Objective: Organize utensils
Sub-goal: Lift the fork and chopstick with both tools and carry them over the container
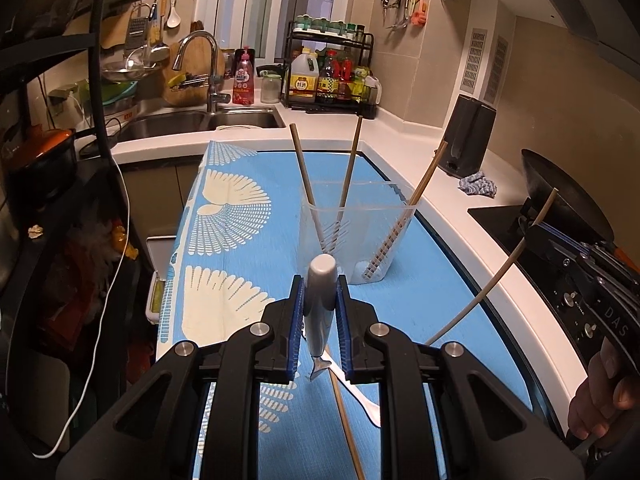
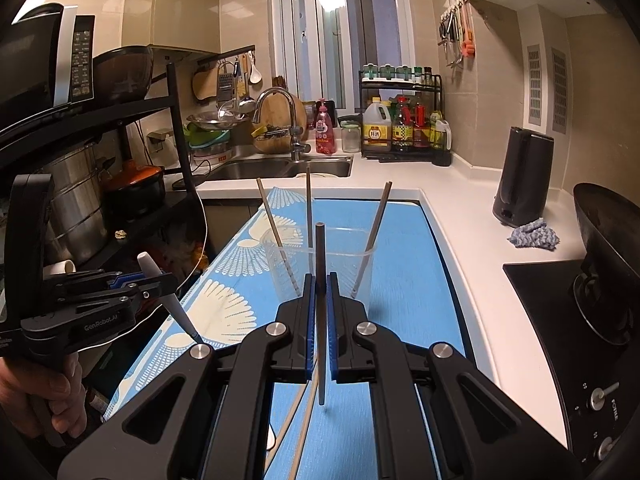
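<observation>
From my left wrist camera, my left gripper (image 1: 319, 300) is pinching a grey utensil handle (image 1: 320, 296) between its blue pads (image 1: 296, 316). The handle stands almost upright, the rounded end up, and the thin neck goes down below the pads. Ahead of it, on the blue patterned cloth (image 1: 240, 216), stands a clear plastic cup (image 1: 356, 232) with three chopsticks (image 1: 307, 184) leaning inside. Under my fingers another chopstick (image 1: 348, 432) and a white spoon (image 1: 360, 396) lie flat on the cloth, crossing each other. At the right side I see my right gripper (image 1: 536, 236) holding a pale chopstick (image 1: 496, 272), tilted.

From my right wrist camera, my right gripper (image 2: 320, 312) is closed on a dark, thin chopstick (image 2: 320, 280), which stands nearly vertical between the pads. The clear cup (image 2: 320, 264) is just behind it with the three chopsticks (image 2: 276, 224) inside. Two loose chopsticks (image 2: 300, 420) lie on the cloth (image 2: 400, 288) below my fingers. At the left, my left gripper (image 2: 154, 276) holds the grey handle (image 2: 160, 280), tilted, above the edge of the cloth.
</observation>
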